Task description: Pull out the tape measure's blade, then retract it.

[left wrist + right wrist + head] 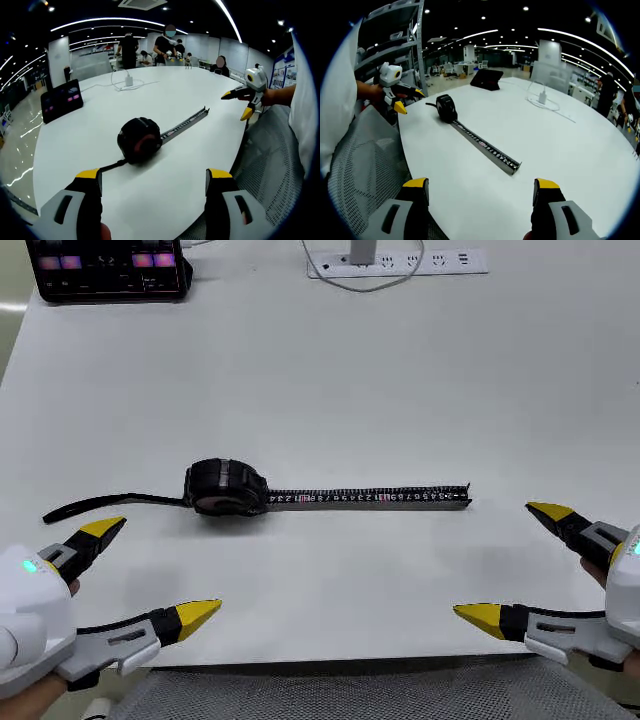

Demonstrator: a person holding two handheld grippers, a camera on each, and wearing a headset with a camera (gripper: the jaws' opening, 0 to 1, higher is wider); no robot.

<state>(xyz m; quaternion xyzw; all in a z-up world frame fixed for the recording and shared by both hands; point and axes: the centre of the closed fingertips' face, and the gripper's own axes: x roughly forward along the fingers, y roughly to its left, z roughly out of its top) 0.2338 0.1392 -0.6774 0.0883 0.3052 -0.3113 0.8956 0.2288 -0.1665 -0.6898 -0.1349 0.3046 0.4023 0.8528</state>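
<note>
- Lying flat on the white table (pixel 350 370), the tape measure (pixel 225 488) sits just ahead of the left gripper (pixel 168 565), and neither of that gripper's jaws touches it.
- The left jaws are spread wide with nothing between them.
- The blade (pixel 370 497) is out, stretched along the table from the case towards the right gripper (pixel 494 558).
- Its hooked tip rests ahead of the right jaws and a little inward of them, clear of both.
- The right jaws gape as well, gripping nothing.
- A black strap (pixel 100 505) trails from the case's other end and runs out past the outer left jaw.
- Far beyond both pairs of jaws, a dark tablet (pixel 108 265) and a white power strip (pixel 400 262) sit at the table's far edge.
</note>
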